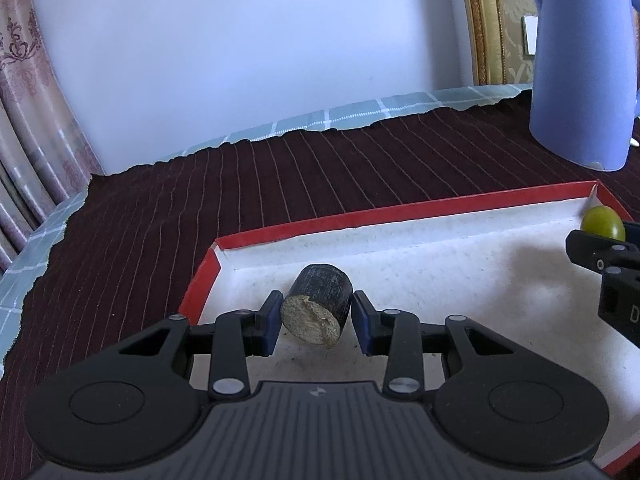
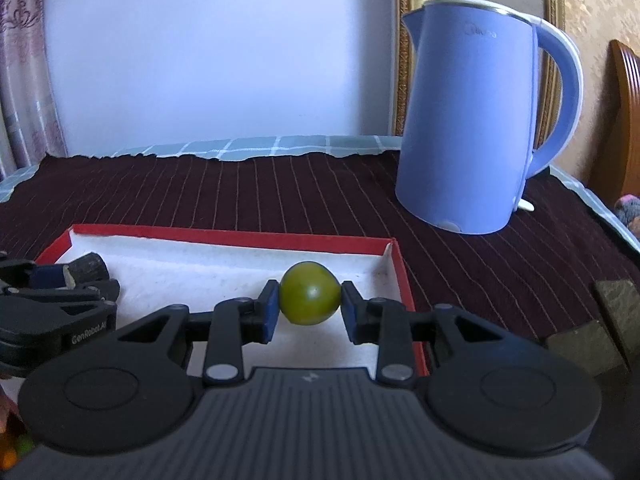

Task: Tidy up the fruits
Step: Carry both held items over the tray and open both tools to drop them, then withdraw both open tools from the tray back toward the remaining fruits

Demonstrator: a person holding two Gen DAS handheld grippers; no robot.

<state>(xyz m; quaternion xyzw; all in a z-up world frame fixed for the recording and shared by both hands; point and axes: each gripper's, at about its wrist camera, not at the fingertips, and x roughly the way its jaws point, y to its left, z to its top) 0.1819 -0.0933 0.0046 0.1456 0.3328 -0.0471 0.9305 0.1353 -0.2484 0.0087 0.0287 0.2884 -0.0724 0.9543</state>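
Observation:
A shallow red-rimmed box [image 1: 400,214] with a white lining lies on the dark striped cloth. My left gripper [image 1: 316,318] is shut on a short dark-skinned stub with a pale cut end [image 1: 316,308], held over the box's left part. My right gripper [image 2: 309,306] is shut on a round green fruit [image 2: 309,298] over the right part of the box [image 2: 400,276]. In the left wrist view the green fruit [image 1: 603,221] and the right gripper's fingers [image 1: 600,256] show at the right edge. The left gripper [image 2: 68,278] and its dark stub [image 2: 90,268] appear at the left of the right wrist view.
A tall blue electric kettle [image 2: 476,120] stands on the cloth behind and right of the box, also in the left wrist view [image 1: 584,68]. The dark cloth [image 1: 200,200] covers a checked table cover [image 1: 360,114]. A white wall, curtain and gold frame lie behind.

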